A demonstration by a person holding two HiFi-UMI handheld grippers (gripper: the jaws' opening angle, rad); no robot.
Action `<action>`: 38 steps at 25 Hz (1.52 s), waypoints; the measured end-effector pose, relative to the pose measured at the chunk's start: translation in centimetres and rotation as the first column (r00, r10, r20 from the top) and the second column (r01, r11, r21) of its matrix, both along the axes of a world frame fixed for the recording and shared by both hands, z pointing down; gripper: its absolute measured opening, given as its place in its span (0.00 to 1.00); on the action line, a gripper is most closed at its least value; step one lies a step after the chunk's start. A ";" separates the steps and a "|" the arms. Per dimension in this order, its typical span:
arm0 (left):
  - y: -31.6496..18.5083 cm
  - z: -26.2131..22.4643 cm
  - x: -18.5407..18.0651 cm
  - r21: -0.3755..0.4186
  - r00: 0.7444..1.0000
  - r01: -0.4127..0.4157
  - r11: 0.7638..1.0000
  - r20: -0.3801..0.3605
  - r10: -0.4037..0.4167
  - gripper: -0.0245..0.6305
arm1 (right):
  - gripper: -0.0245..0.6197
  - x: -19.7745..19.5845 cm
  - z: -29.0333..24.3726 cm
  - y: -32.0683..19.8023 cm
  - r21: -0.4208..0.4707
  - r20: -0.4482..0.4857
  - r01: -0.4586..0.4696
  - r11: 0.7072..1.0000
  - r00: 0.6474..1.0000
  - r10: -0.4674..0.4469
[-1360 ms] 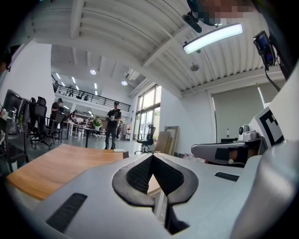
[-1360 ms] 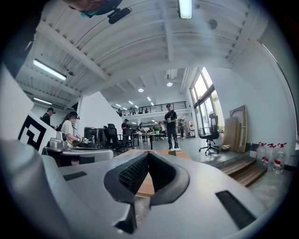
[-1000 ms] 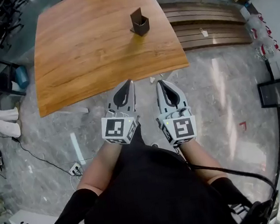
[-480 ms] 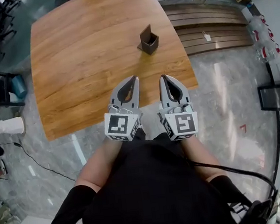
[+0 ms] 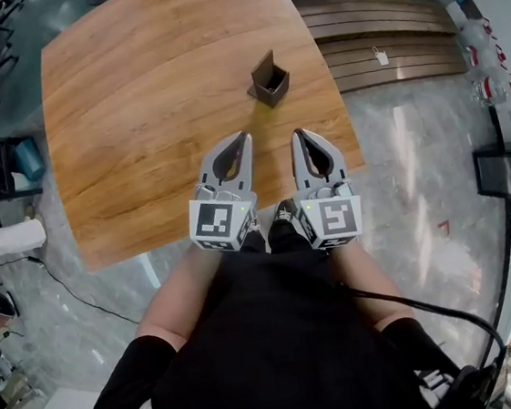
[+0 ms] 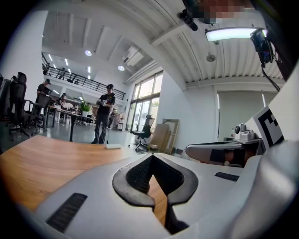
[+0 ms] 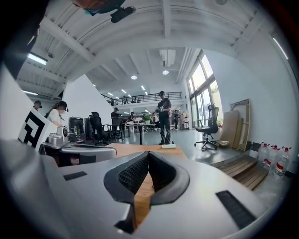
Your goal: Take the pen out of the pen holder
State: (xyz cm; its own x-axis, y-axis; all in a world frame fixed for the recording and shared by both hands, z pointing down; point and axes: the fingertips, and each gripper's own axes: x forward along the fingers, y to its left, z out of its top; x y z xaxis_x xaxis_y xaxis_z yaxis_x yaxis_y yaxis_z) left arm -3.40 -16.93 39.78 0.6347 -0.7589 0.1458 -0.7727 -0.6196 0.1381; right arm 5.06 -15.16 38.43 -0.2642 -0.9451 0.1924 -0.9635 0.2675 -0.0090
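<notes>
Two hand-held grippers are pictured side by side, low over the near edge of a wooden worktop (image 5: 136,121), at what is judged to be the approach stage of the task. The left gripper (image 5: 244,140) and the right gripper (image 5: 299,135) are both shown clenched, the jaws pressed tip to tip with nothing between them. Only the worktop's wood is glimpsed through the oval gap behind the tips in each gripper view. The dark pen holder (image 5: 269,78) is set upright toward the far right part of the worktop, well apart from both grippers and roughly ahead of the gap between them. No pen can be made out in it from the head view, where the holder is too small to tell, and it is not shown in either gripper view. No part of the removal is judged to have been done yet. A reach forward across the worktop would be called for next. The jaws of one gripper, likely the right, would have to be parted and lowered over the holder's open top, so that the pen's upper end can be pinched and drawn straight up. The other gripper may be needed to steady the holder.
</notes>
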 end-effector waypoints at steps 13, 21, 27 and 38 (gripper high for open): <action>-5.5 6.6 2.9 -0.092 0.997 0.025 0.995 0.073 -0.018 0.04 | 0.06 0.6 10.5 -8.0 -0.237 -0.025 0.131 0.963 0.990 -0.141; -7.6 8.7 2.4 -0.126 0.996 0.049 0.991 0.083 -0.039 0.04 | 0.18 0.2 15.1 -12.2 -0.334 -0.076 0.152 0.930 0.979 -0.187; -8.0 9.8 2.4 -0.154 0.996 0.052 0.987 0.081 -0.040 0.04 | 0.17 0.0 16.0 -13.2 -0.327 -0.144 0.137 0.935 0.971 -0.193; -8.5 9.9 2.2 -0.160 0.996 0.063 0.985 0.071 -0.052 0.04 | 0.10 1.0 14.9 -13.7 -0.267 -0.165 0.099 0.959 0.975 -0.146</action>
